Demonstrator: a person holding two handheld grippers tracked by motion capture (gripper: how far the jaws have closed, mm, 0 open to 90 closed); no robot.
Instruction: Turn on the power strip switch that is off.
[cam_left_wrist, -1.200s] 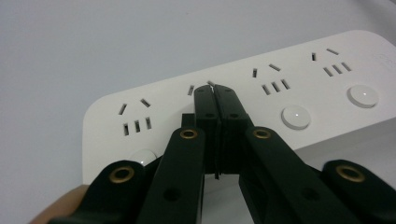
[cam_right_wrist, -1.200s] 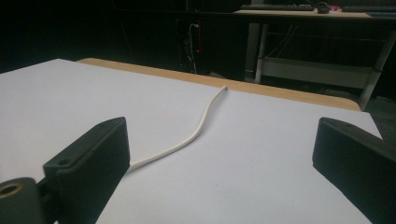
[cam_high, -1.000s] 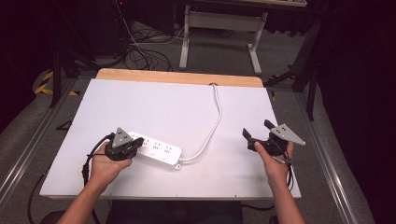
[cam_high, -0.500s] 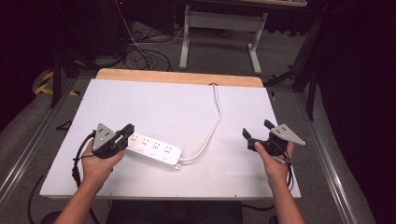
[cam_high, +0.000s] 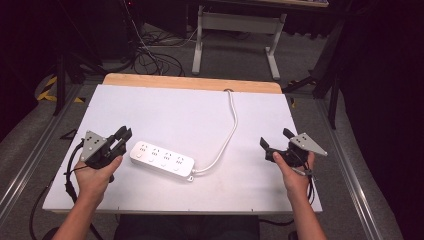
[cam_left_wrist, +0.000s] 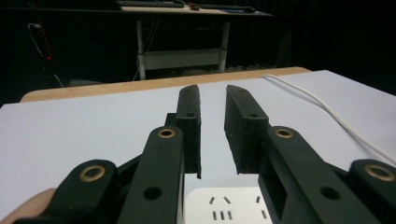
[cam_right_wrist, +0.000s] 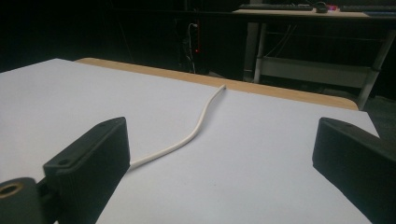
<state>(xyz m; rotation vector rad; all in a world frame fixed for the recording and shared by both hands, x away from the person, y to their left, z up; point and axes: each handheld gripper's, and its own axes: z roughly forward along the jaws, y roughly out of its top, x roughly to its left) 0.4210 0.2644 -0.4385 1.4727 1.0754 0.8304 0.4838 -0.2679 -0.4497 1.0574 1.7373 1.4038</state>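
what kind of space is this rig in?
Probably a lab or studio workspace, not a home: a white-topped table holding one power strip, loose cables on a grey floor, a metal-framed desk behind, and dark surroundings.

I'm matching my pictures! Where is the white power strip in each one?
High view: white plastic power strip lies left of centre.
Left gripper view: its socket end at the bottom edge, between the black fingers.
Right gripper view: just its thin white cable, running mid-picture.
Shared landmark: that cable.

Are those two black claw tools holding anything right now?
No. The left gripper sits beside the power strip, its jaws narrowly apart around nothing. The right gripper is wide open over bare table.
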